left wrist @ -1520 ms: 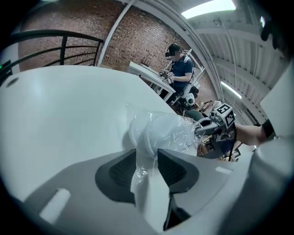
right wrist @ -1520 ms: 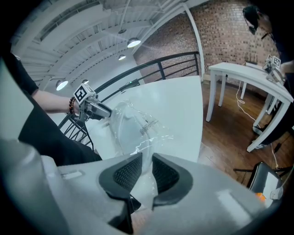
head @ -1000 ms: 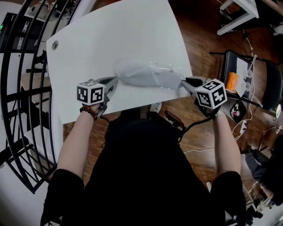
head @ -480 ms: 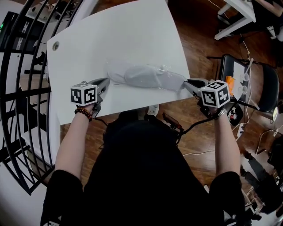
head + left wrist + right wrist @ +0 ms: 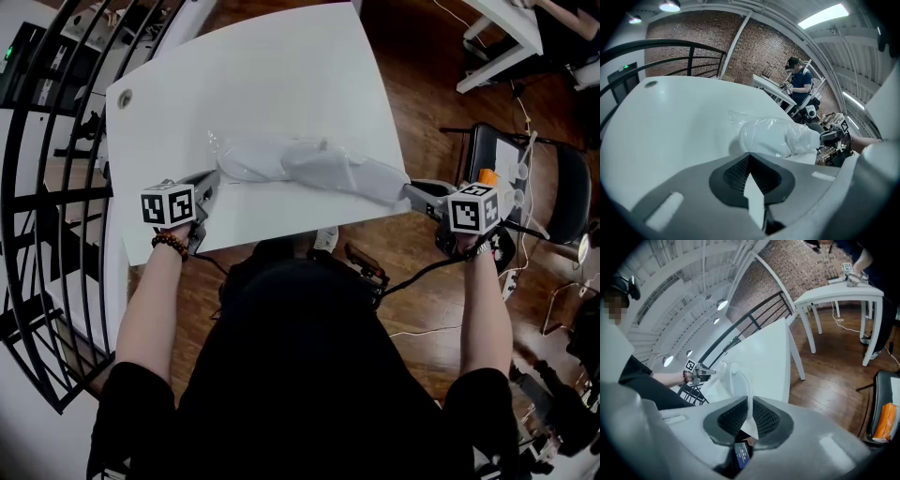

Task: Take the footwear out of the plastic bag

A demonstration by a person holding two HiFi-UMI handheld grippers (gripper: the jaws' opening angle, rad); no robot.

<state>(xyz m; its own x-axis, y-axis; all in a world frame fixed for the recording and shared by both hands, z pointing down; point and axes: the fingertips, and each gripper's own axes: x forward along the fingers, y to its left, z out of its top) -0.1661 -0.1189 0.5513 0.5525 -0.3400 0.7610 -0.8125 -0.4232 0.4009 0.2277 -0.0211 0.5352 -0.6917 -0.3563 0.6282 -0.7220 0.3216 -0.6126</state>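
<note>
- Footwear, white, lies across the table at mid-frame in the head view, partly inside the clear bag.
- Left gripper, at mid-left, has its jaws pinched tight on the bag's end.
- Right gripper, at mid-right past the table edge, is clamped on what looks like the footwear's white edge.
- Step in hand, I judge: drawing the two apart.
- Next move calls for a rightward pull while the left anchors the film, until the footwear slides clear.
- Bag shows nothing else inside.

Overhead — gripper views face across table.
</note>
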